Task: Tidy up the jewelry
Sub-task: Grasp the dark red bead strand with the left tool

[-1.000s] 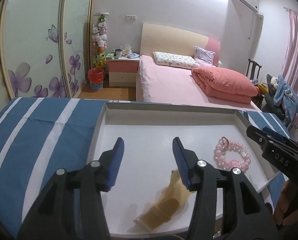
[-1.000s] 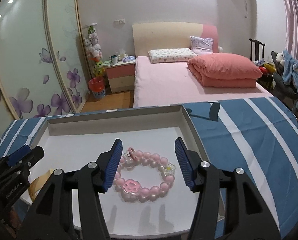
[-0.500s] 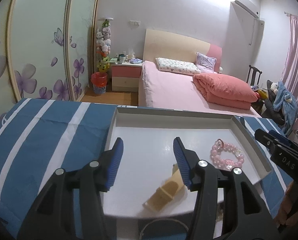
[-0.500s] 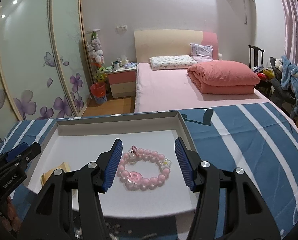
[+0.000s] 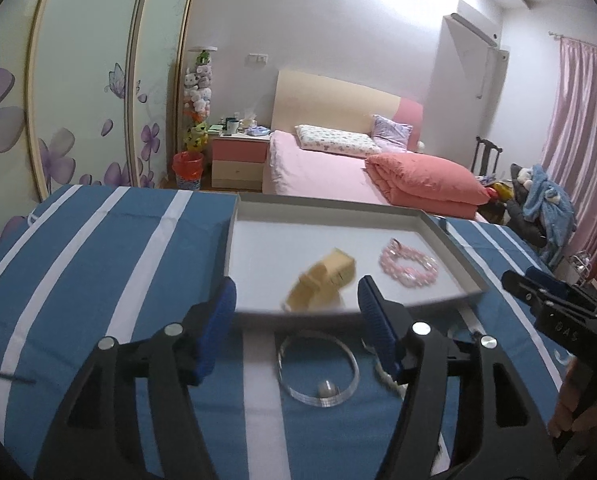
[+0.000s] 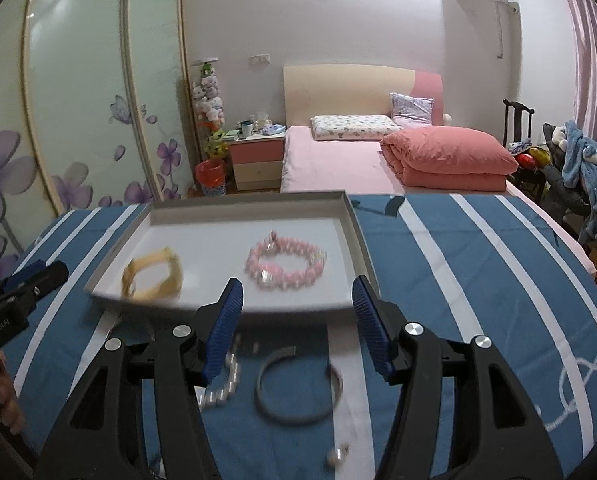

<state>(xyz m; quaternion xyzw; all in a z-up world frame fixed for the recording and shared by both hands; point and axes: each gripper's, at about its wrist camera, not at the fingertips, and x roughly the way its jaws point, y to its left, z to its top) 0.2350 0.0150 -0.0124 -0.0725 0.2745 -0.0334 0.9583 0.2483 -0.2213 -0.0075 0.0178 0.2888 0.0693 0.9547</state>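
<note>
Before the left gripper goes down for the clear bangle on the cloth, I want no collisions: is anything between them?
Nothing visible is. The clear bangle lies flat on the striped cloth, below the open left gripper. The white bead bracelet lies right beside it, near the right fingertip.

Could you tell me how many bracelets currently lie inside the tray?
2: the yellow bracelet at the tray's left, the pink beaded bracelet at its right. Others lie outside on the cloth.

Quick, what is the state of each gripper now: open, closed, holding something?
Left gripper: open, holding nothing.
Right gripper: open, holding nothing.
</note>
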